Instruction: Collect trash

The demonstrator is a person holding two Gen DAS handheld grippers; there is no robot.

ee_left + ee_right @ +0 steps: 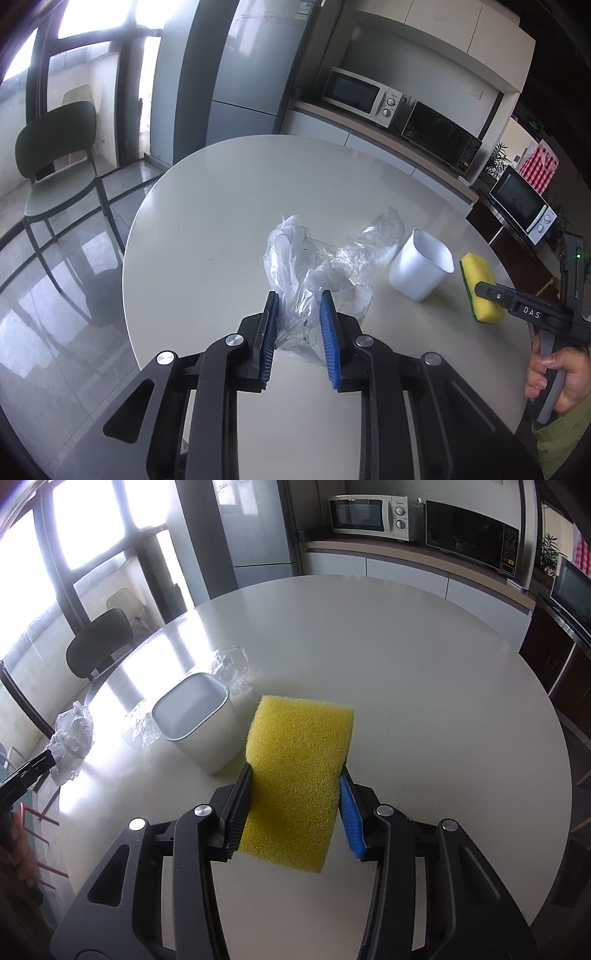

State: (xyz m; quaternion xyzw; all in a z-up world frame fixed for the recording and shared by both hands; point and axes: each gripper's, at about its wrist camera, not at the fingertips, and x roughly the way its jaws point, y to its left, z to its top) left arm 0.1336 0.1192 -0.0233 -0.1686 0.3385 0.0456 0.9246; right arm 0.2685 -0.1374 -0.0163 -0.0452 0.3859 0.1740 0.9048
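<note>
plastic bag (pixel 291 258) and sponge (pixel 295 775), both gripped

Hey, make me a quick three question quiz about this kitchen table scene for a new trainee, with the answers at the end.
1. What does the right gripper hold between its jaws?
2. True or false: the white bin on the table is lying on its side.
3. Which gripper grips the clear plastic bag: A) left gripper, B) right gripper, C) neither?

Key:
1. The yellow sponge.
2. False; it stands upright with its open top up.
3. A. The crushed clear bottle lies on the table behind the bag, beside the bin.
</note>
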